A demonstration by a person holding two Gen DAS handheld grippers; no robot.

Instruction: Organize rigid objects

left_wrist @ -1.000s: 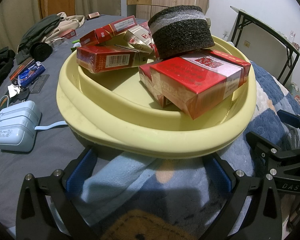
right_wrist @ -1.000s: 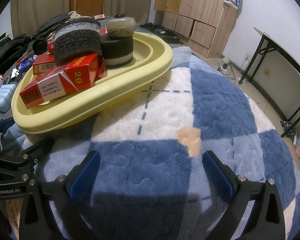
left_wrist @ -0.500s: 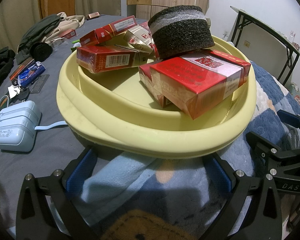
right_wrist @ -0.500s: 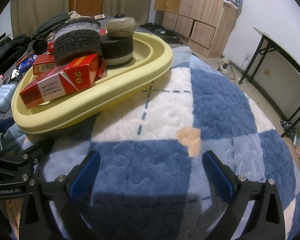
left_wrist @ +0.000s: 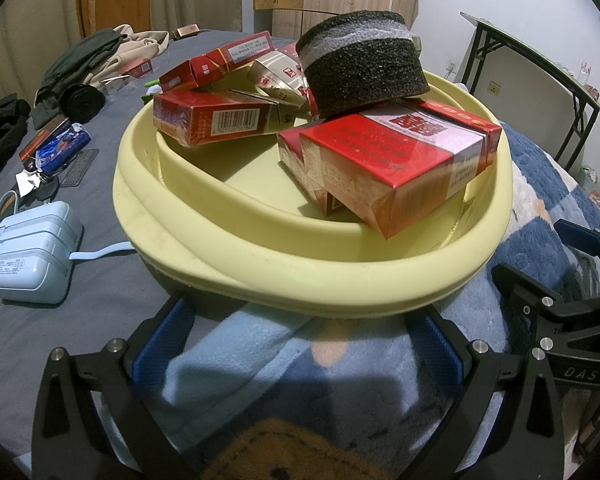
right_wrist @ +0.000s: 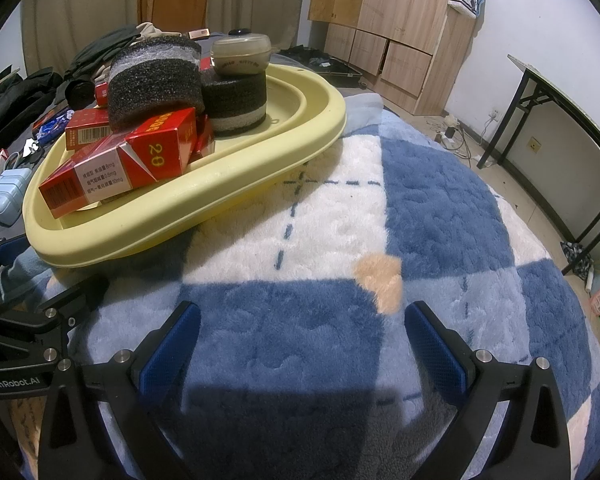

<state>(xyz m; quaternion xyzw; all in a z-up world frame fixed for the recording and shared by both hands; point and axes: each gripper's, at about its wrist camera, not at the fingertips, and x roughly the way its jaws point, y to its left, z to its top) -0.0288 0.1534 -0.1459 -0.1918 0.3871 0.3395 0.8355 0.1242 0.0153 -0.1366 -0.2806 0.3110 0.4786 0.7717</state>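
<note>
A pale yellow basin stands on a fleecy blanket with blue and white squares, which lies over a bed, and the rigid objects are already piled inside the basin. Nearest to the left gripper lies a red cigarette carton, tilted, with one corner reaching over the inner rim of the basin. On top of this carton rests a dark foam roll with a grey band around it. Behind them are several other red cartons, leaning on each other in no order. From the right wrist view a second foam roll is seen deeper in the basin, and a small round lidded container sits on top of it. The left gripper hovers just in front of the basin's near rim with its blue-padded fingers spread wide and nothing between them. The right gripper is over the bare blanket to the right of the basin, also spread wide and empty. On the grey sheet to the left of the basin lies a light blue charger block with its cable, and farther back some dark clothes are heaped
</note>
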